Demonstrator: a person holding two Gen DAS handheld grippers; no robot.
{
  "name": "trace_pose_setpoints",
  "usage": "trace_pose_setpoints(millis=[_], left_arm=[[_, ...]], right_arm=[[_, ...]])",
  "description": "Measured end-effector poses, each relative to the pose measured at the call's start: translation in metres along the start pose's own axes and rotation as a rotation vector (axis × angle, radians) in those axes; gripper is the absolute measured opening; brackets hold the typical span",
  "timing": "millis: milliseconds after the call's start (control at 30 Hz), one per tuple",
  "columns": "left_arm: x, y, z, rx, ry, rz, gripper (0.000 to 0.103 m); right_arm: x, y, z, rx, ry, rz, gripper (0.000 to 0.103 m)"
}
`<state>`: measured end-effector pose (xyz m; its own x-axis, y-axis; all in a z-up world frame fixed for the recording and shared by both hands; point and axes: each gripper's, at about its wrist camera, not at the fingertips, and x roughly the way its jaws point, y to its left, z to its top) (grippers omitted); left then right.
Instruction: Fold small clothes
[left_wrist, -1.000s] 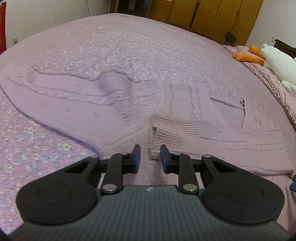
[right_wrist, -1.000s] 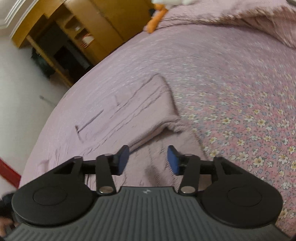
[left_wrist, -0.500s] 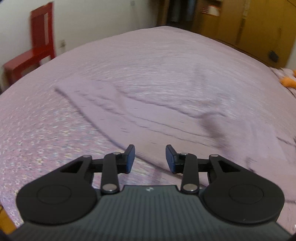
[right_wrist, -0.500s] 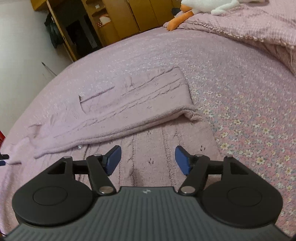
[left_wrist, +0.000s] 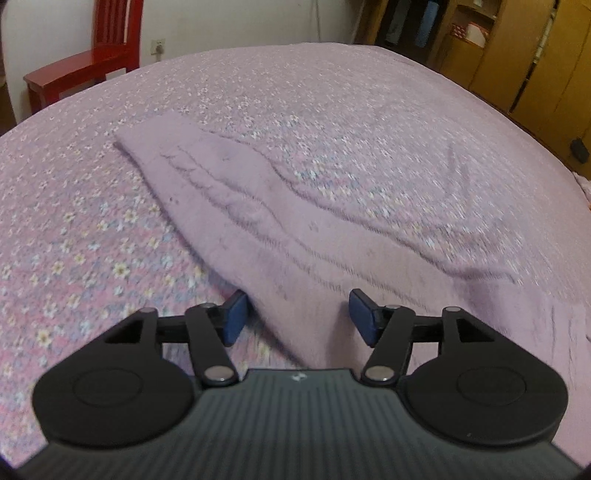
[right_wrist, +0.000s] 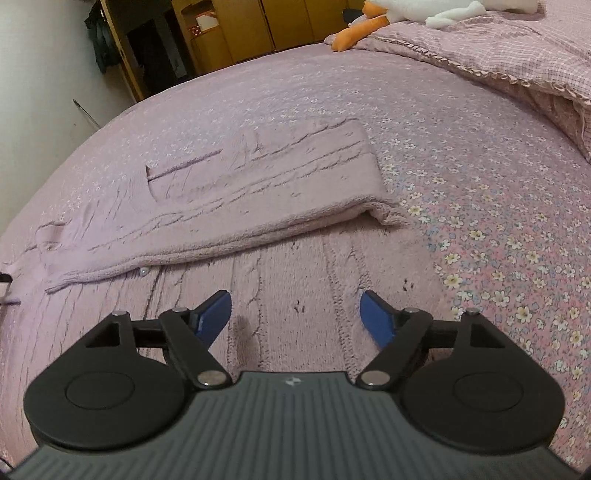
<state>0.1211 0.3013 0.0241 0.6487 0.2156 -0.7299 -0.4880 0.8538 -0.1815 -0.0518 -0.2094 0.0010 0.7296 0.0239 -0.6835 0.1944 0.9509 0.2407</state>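
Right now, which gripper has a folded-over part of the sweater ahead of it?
The right gripper: a doubled flap of sweater lies ahead. The left gripper faces one flat layer.

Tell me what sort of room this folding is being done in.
Most likely a home bedroom: the knitted garment lies on a bed with a floral bedspread, wooden wardrobes line the far wall, and a plush toy rests by the bedding.

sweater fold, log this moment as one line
left gripper: open, over sleeve | right gripper: open, over body | knit sweater: one side folded over | surface: floral bedspread | held: nothing
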Motion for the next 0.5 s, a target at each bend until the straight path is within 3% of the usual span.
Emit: trace_pose_setpoints(millis=[233,267,300,333,433,500], left_arm=[[0.02,-0.005,0.01,0.001,-0.053,0.034,0.065],[0.021,-0.007,0.01,0.009,-0.067,0.041,0.061],[0.02,-0.008,0.008,0.011,-0.085,0.053,0.049],[0.02,-0.007,0.007,0.016,-0.1,0.075,0.015],[0.012,0.004,0.009,-0.015,-0.118,0.033,0.014],[-0.002,0.005,0.006,0.02,-0.153,0.03,0.014]], right_arm=[[-0.001,0.001,-0.007,-0.02,-0.011,0.003,0.086],[0.0,0.002,-0.008,-0.024,-0.012,0.001,0.086],[0.0,0.003,-0.008,-0.025,-0.011,-0.002,0.086],[0.0,0.004,-0.007,-0.024,-0.009,-0.003,0.086],[-0.002,0.002,-0.005,-0.016,0.003,0.011,0.086],[-0.003,-0.001,-0.003,0.0,0.009,0.025,0.086]])
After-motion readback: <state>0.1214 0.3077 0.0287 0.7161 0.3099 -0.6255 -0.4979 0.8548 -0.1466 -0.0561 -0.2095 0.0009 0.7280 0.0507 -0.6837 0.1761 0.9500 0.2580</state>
